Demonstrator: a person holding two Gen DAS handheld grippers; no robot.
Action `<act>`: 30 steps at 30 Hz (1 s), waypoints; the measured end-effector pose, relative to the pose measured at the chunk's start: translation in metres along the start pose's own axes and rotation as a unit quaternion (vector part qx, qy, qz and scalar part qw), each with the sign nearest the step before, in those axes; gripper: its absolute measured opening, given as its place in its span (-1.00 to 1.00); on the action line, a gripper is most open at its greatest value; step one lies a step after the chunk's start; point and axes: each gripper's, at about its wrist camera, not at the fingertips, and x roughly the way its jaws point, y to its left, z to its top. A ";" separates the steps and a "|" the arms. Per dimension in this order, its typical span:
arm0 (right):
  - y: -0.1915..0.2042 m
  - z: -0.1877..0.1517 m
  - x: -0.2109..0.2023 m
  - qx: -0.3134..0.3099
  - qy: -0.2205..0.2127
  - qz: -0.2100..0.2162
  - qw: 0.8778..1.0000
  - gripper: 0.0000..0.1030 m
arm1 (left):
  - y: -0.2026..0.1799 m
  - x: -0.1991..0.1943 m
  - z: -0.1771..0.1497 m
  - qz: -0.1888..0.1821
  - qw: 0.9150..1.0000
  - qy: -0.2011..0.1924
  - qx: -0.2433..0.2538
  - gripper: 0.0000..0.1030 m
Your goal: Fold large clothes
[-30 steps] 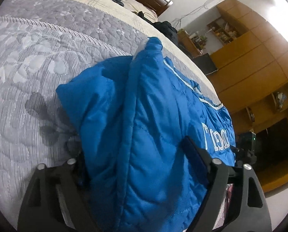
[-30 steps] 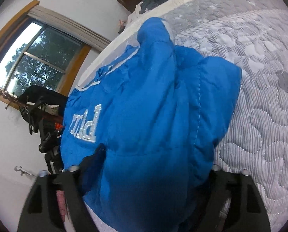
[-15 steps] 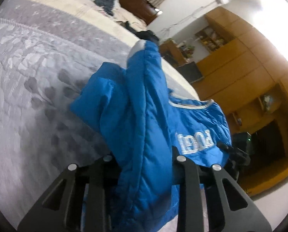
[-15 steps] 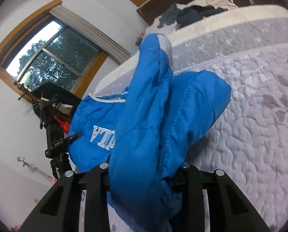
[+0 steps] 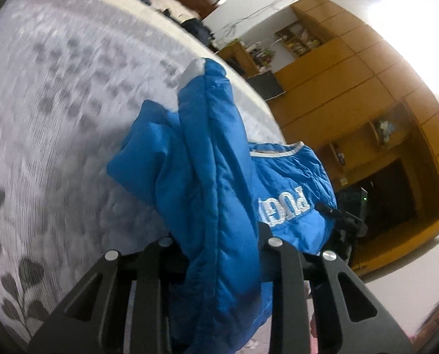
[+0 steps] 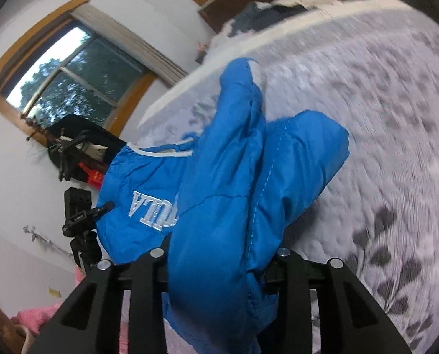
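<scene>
Left gripper (image 5: 216, 253) and right gripper (image 6: 219, 262) are each clamped on the blue jacket (image 5: 219, 177), so I can lift it off the bed (image 5: 57, 103) for folding.

Both fisheye views are bending straight lines and darkening into black corners. Ahead of the left gripper (image 5: 216, 265), the bedspread (image 5: 57, 94) is smearing with motion blur, and glare is washing out the upper right wall. Left of the right gripper (image 6: 219, 268), daylight is entering through a window (image 6: 72, 70); the bedspread is blurring here too.
</scene>
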 end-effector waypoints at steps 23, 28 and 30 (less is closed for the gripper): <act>-0.013 0.002 -0.030 -0.023 -0.071 -0.148 0.986 0.47 | 0.001 -0.058 0.008 0.110 0.987 -0.113 0.014 0.08; 0.041 0.030 -0.002 -0.102 -0.056 -0.129 0.985 0.42 | -0.062 -0.026 0.018 0.084 0.988 -0.088 0.100 0.08; 0.057 0.033 0.013 -0.124 -0.040 -0.115 0.985 0.40 | -0.079 -0.009 0.020 0.082 0.986 -0.075 0.126 0.10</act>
